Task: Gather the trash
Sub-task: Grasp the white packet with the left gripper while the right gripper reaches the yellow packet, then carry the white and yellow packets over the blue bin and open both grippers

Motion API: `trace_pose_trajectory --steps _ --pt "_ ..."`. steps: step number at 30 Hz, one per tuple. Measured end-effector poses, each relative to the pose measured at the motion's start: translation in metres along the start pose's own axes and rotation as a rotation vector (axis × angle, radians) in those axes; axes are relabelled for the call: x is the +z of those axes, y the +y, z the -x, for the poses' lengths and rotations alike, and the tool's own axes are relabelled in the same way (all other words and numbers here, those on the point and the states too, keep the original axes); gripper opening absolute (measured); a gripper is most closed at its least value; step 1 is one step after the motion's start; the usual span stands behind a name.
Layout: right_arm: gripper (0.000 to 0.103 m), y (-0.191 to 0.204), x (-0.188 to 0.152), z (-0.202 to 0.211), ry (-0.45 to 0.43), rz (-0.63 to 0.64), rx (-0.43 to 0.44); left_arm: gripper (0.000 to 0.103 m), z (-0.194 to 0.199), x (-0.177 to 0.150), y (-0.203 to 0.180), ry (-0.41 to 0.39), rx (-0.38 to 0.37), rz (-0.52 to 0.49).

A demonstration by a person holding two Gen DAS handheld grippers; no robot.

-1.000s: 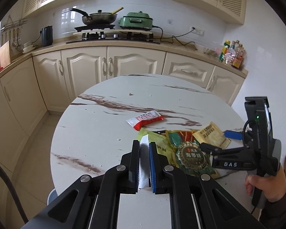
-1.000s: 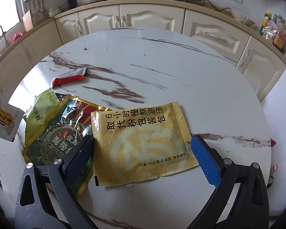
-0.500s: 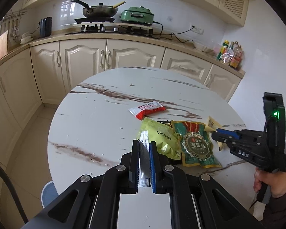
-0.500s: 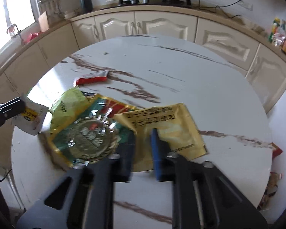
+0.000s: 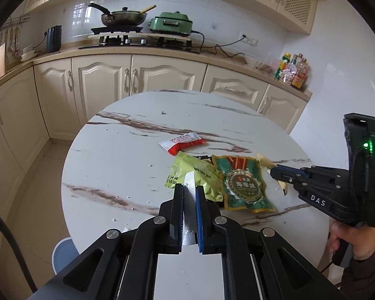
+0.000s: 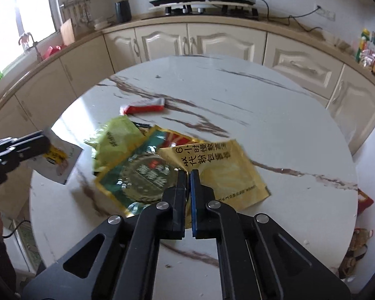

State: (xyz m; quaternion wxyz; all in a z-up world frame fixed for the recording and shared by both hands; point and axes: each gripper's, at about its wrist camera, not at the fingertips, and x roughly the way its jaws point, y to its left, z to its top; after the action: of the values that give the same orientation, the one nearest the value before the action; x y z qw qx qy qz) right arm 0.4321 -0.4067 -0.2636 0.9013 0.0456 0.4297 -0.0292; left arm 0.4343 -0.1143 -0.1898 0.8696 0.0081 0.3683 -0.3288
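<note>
Marble table (image 6: 275,115); each gripper apparently clamping one packet: silver (image 5: 189,212), yellow (image 6: 227,167).

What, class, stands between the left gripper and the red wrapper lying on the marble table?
The left gripper is shut on a white packet, so its jaws are occupied. The light-green wrapper lies between it and the red wrapper.

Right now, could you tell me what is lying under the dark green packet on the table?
Under the dark green packet, the yellow-green wrapper sticks out on one side, with a black-edged scrap showing at its far edge. What else it covers, and how far they reach beneath, is hidden.
</note>
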Motion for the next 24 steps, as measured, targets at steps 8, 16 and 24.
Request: trace_pose_trajectory --steps 8,16,24 --pt "0.004 0.034 0.02 0.046 -0.106 0.06 0.019 0.005 0.031 0.0 -0.003 -0.057 -0.024 0.016" --pt "0.004 0.098 0.041 0.083 -0.205 0.153 0.062 0.005 0.084 -0.012 0.013 -0.126 -0.019 0.045" --pt "0.004 0.212 0.058 0.081 -0.223 0.288 0.202 0.005 0.159 -0.043 0.071 -0.193 0.065 0.103"
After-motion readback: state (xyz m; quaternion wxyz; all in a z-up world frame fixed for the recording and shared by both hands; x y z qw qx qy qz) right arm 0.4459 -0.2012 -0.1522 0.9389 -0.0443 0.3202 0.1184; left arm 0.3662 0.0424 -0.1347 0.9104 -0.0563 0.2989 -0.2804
